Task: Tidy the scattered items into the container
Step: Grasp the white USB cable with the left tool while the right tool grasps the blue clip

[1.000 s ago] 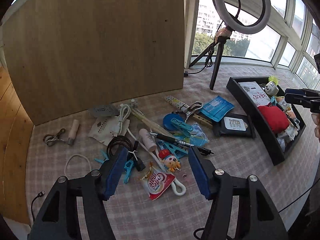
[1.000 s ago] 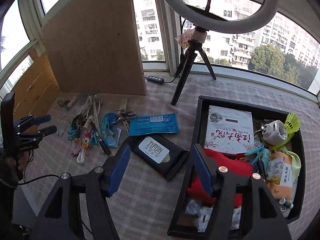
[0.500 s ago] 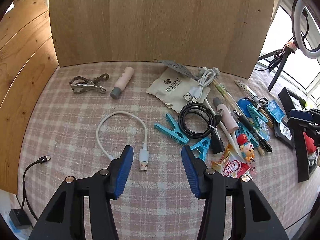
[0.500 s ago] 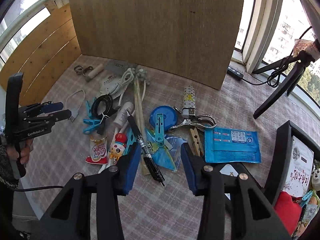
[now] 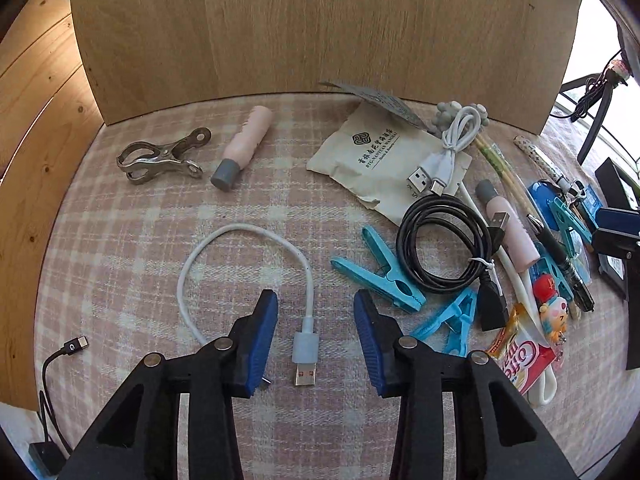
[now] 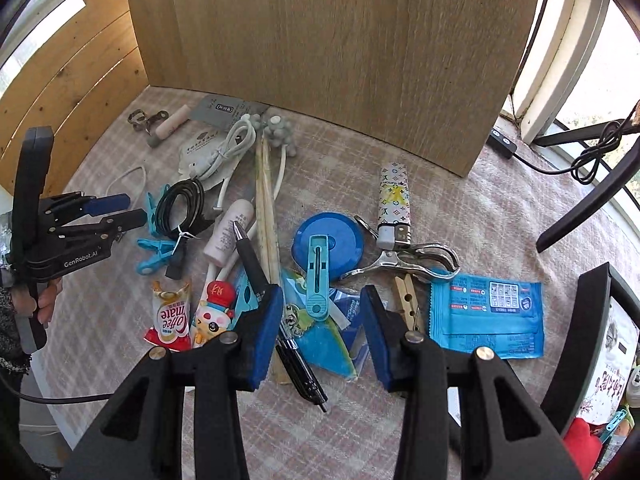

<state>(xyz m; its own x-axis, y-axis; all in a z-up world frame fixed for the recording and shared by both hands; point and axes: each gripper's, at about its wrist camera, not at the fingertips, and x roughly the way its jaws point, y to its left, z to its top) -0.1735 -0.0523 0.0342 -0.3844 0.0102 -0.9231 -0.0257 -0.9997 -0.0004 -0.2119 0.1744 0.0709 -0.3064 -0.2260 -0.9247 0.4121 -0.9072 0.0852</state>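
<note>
Left gripper (image 5: 316,340) closing around the white USB cable (image 5: 248,276), pads apart; next, pinch its six-o'clock plug.

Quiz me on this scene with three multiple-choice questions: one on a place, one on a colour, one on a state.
1. What lies between the fingers of the left gripper? A. the white cable's USB plug; B. a metal clip; C. a coffee sachet.
2. What colour is the coiled cable beside the blue pegs? A. red; B. black; C. green.
3. How is the patterned lighter placed? A. standing upright; B. inside the tray; C. lying flat on the checked cloth.
Answers: 1 A, the plug sits untouched between the closing fingers; 2 B, its loops are black; 3 C, it rests lengthwise on the cloth.
</note>
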